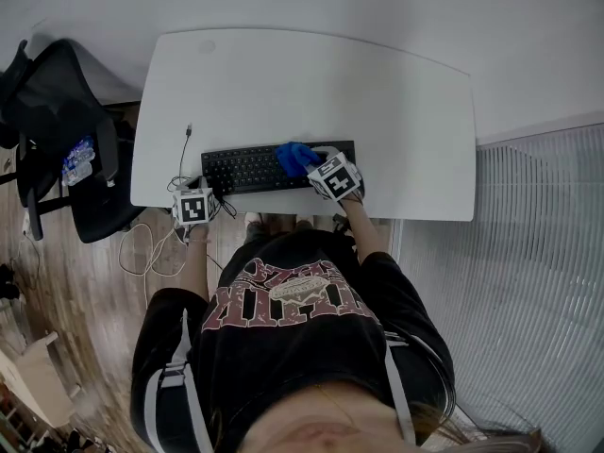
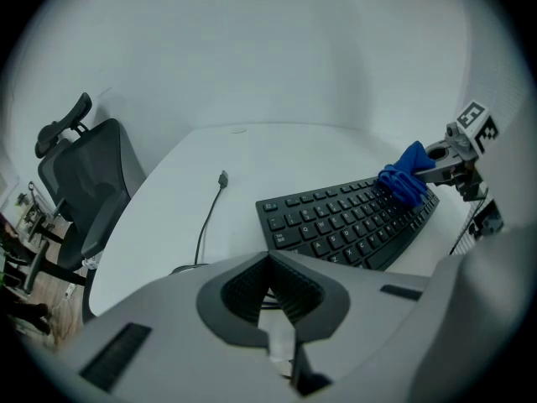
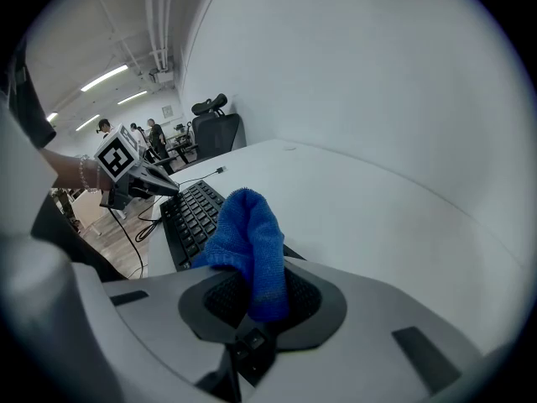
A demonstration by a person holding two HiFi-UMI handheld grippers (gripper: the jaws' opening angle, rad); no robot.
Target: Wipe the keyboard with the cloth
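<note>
Blue microfibre cloth (image 3: 252, 250): pinched in the fingers (image 3: 220, 299) of the right gripper (image 1: 309, 162), a folded lobe standing out past the tips and resting on the keys.

Black keyboard (image 1: 250, 168): lies near the front edge of the white worktop (image 1: 311, 83), long axis running 9 to 3 o'clock in the head view. The cloth sits right of the keyboard's middle, so most of the key field lies toward 9 o'clock from it (a sweep that way looks the natural stroke).

Left gripper (image 1: 193, 191): fingers (image 2: 247, 288) pressed together on nothing, parked just off the keyboard's 9 o'clock end, close to the worktop's edge. The right is plainly the working tool.

Views compared: the head view gives the keyboard's lie and both tools' stations, not the grip. The right gripper view shows the cloth clamped between the pads. The left gripper view alone shows a loose cable (image 2: 210, 217) on the worktop beyond the keyboard's left end.
</note>
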